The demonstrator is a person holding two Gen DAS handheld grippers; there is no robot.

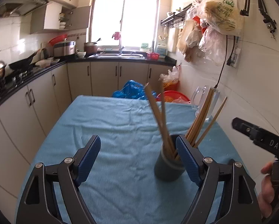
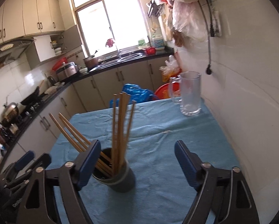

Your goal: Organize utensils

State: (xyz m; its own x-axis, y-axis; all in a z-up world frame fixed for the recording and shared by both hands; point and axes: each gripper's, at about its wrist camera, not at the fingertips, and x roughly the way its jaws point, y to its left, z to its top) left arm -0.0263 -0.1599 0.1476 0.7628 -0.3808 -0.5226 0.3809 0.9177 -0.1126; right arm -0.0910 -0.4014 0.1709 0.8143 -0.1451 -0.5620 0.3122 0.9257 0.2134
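Several chopsticks (image 2: 119, 130) stand upright in the cup (image 2: 120, 179), tips splayed; both hand-held grippers gape empty.

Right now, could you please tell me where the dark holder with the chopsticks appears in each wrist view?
Left wrist view: the dark holder stands low, right of centre, partly behind the right blue pad.
Right wrist view: the dark holder stands low, left of centre, beside the left blue pad.
Shared landmark: the clear glass mug at the blue cloth's far right corner.
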